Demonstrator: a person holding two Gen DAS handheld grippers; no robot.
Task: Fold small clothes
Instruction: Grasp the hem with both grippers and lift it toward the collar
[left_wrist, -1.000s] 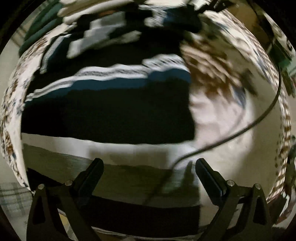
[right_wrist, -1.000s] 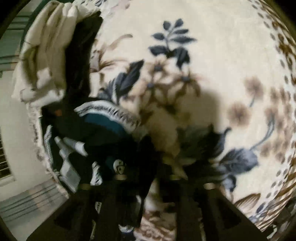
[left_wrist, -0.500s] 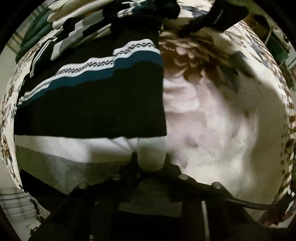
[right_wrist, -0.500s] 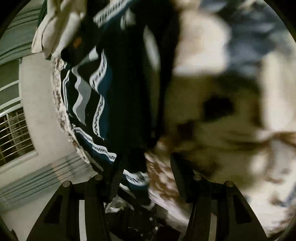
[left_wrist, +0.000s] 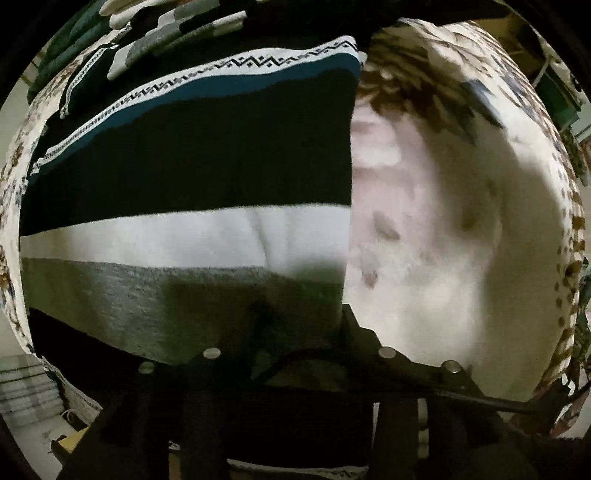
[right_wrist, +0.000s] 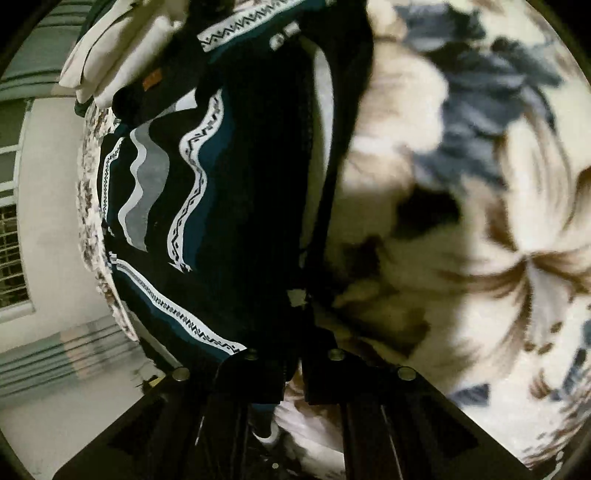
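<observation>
Cream floral bedding (left_wrist: 443, 258) with brown and slate-blue flowers (right_wrist: 480, 155) is spreading under everything, and a pale wall with a barred window (right_wrist: 14, 258) is showing at the far left of the right wrist view. On this bed a dark striped sweater (left_wrist: 192, 166) is lying flat, its bands running black, teal, white and grey, with a white zigzag trim (left_wrist: 258, 62) along the upper edge. More folded clothes (left_wrist: 177, 33) are piled beyond it. The left gripper (left_wrist: 295, 328) is sitting low at the sweater's near right corner, jaws drawn close together and pinching the grey and white fabric. The right gripper (right_wrist: 295, 354) is pressing in at the sweater's (right_wrist: 229, 206) edge, jaws nearly closed with dark knit caught between them. A cream garment (right_wrist: 110, 48) is resting at the upper left.
</observation>
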